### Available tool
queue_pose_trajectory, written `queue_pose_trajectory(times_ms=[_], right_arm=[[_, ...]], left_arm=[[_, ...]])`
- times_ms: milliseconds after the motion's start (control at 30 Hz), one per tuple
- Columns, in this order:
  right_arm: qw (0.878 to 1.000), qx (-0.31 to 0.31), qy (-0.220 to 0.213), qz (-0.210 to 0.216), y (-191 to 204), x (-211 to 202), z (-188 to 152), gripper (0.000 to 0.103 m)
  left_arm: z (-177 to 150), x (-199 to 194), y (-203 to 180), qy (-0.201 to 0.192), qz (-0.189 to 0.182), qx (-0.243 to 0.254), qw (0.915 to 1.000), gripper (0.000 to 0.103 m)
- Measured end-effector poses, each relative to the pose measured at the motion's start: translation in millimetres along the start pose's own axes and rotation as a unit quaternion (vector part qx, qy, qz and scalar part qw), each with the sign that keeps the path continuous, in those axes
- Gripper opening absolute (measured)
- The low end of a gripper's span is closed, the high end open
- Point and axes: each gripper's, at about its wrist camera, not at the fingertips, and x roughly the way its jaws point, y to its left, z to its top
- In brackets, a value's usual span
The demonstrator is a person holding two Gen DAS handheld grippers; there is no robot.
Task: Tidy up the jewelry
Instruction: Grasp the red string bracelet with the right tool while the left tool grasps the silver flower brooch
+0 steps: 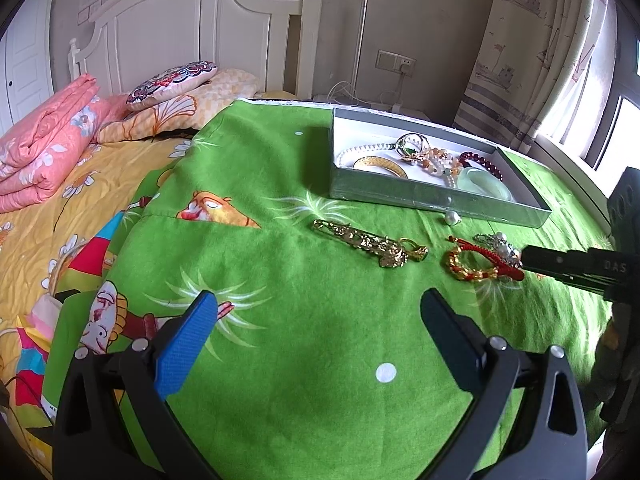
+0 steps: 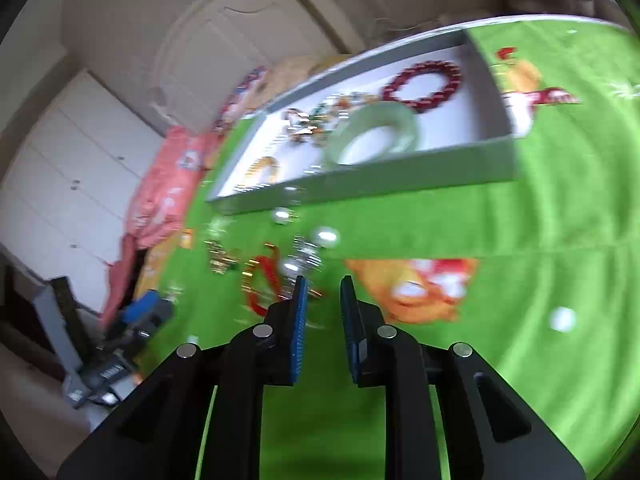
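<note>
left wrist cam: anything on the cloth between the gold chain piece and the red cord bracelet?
No. In the left wrist view, only bare green cloth separates the gold chain piece and the red cord bracelet; they lie apart.

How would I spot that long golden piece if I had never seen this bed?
Find the grey tray of jewelry on the green cloth. On the cloth just in front of its near wall lies the long gold ornament, stretched out flat. Unlike the round red-and-gold bracelet to its right and the small loose pearl, it is a straight, all-gold bar with knobbly relief.
</note>
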Motion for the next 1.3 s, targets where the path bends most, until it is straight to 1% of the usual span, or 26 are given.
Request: queue_pose_trajectory(times_ms=[67, 133, 167, 200, 233, 267, 300, 367, 400, 467, 500, 533, 567, 600, 633, 667, 767, 800, 867, 900, 933, 967, 1033, 1133, 1200, 1300], right_arm=[[0.999, -0.021, -0.007, -0.025, 5.8, -5.5, -2.8, 0.02], [0.996, -0.075, -0.025, -0.033, 26.4, -11.4, -7.3, 0.02], [0.993, -0.108, -0.033, -0.036, 39.4, -13.4, -9.7, 0.025], [0.99, -0.133, -0.038, -0.039, 47.1, -14.2, -12.2, 0.031], [0.981, -0.182, -0.045, -0.052, 65.7, -13.0, -15.3, 0.052], [0.974, -0.212, -0.045, -0.06, 77.5, -10.5, -17.3, 0.068], [0.967, -0.242, -0.044, -0.067, 88.5, -7.2, -19.0, 0.067], [0.947, -0.309, -0.029, -0.086, 107.2, 3.2, -24.7, 0.06], [0.938, -0.332, -0.024, -0.094, 113.1, 7.2, -27.6, 0.058], [0.917, -0.381, -0.01, -0.12, 120.6, 21.1, -35.3, 0.05], [0.907, -0.397, -0.003, -0.137, 121.0, 27.8, -36.8, 0.048], [0.902, -0.405, 0.001, -0.151, 115.7, 31.1, -37.9, 0.04], [0.896, -0.412, 0.009, -0.168, 113.0, 37.8, -38.3, 0.023], [0.894, -0.412, 0.013, -0.174, 110.0, 40.8, -38.5, 0.013], [0.895, -0.41, 0.004, -0.178, 107.6, 36.2, -37.8, 0.007], [0.901, -0.403, -0.015, -0.16, 107.3, 24.7, -37.6, 0.007], [0.934, -0.344, -0.061, -0.07, 96.4, -18.5, -33.9, 0.007], [0.943, -0.323, -0.07, -0.035, 91.3, -32.6, -33.3, 0.007], [0.953, -0.292, -0.081, 0.004, 82.7, -51.5, -33.5, 0.007], [0.956, -0.281, -0.083, 0.011, 78.3, -57.6, -33.6, 0.007], [0.959, -0.27, -0.085, 0.019, 76.1, -63.1, -33.7, 0.007], [0.964, -0.248, -0.089, 0.032, 68.0, -71.4, -34.7, 0.007], [0.97, -0.22, -0.101, 0.039, 55.5, -87.2, -38.9, 0.007], [0.974, -0.195, -0.115, 0.025, 35.7, -105.4, -44.4, 0.007], [0.975, -0.184, -0.125, 0.02, 26.2, -115.0, -47.9, 0.007], [0.975, -0.176, -0.133, 0.014, 14.0, -124.4, -51.3, 0.007]], left_arm=[[-0.1, 0.7, -0.2, 0.002, 0.001, 0.0, 1.0, 0.101], [0.4, 1.9, -0.5, 0.004, 0.002, 0.0, 1.0, 0.101], [0.5, 2.7, -0.8, 0.009, 0.003, 0.0, 1.0, 0.101], [0.8, 4.2, -2.0, 0.013, 0.006, 0.0, 0.9999, 0.101], [0.9, 4.6, -4.5, 0.017, 0.008, 0.006, 0.9998, 0.101], [1.1, 4.6, -8.3, 0.018, 0.009, 0.018, 0.9996, 0.101], [0.7, 5.0, -10.4, 0.019, 0.01, 0.024, 0.9995, 0.101], [0.0, 7.4, -16.0, 0.024, 0.018, 0.039, 0.9988, 0.101], [-0.1, 7.8, -16.6, 0.024, 0.02, 0.041, 0.9987, 0.101], [0.4, 8.3, -12.3, 0.025, 0.014, 0.031, 0.9991, 0.101], [0.9, 9.0, -7.0, 0.027, 0.007, 0.017, 0.9995, 0.101], [1.5, 10.2, -2.3, 0.03, 0.001, 0.004, 0.9995, 0.101], [2.1, 11.3, 0.8, 0.032, -0.002, -0.005, 0.9995, 0.101], [2.6, 12.2, 3.8, 0.034, -0.007, -0.014, 0.9993, 0.101], [3.1, 13.7, 7.2, 0.039, -0.013, -0.023, 0.9989, 0.101], [3.1, 14.2, 7.9, 0.041, -0.014, -0.026, 0.9987, 0.101], [3.5, 13.6, 7.1, 0.041, -0.01, -0.024, 0.9988, 0.101], [4.0, 13.3, 5.7, 0.04, -0.007, -0.022, 0.9989, 0.101], [4.8, 13.6, -0.3, 0.044, 0.004, -0.009, 0.999, 0.101], [4.9, 13.8, -4.0, 0.046, 0.01, -0.002, 0.9989, 0.101], [5.4, 14.2, -9.2, 0.049, 0.01, 0.002, 0.9987, 0.101], [5.7, 14.2, -13.6, 0.054, 0.001, 0.001, 0.9986, 0.101], [7.8, 12.8, -25.9, 0.062, -0.03, -0.004, 0.9976, 0.101], [11.0, 11.1, -52.6, 0.071, -0.066, 0.007, 0.9952, 0.101], [10.3, 11.3, -76.7, 0.078, -0.083, 0.023, 0.9932, 0.101], [6.6, 14.8, -112.8, 0.081, -0.086, 0.051, 0.9917, 0.101]])
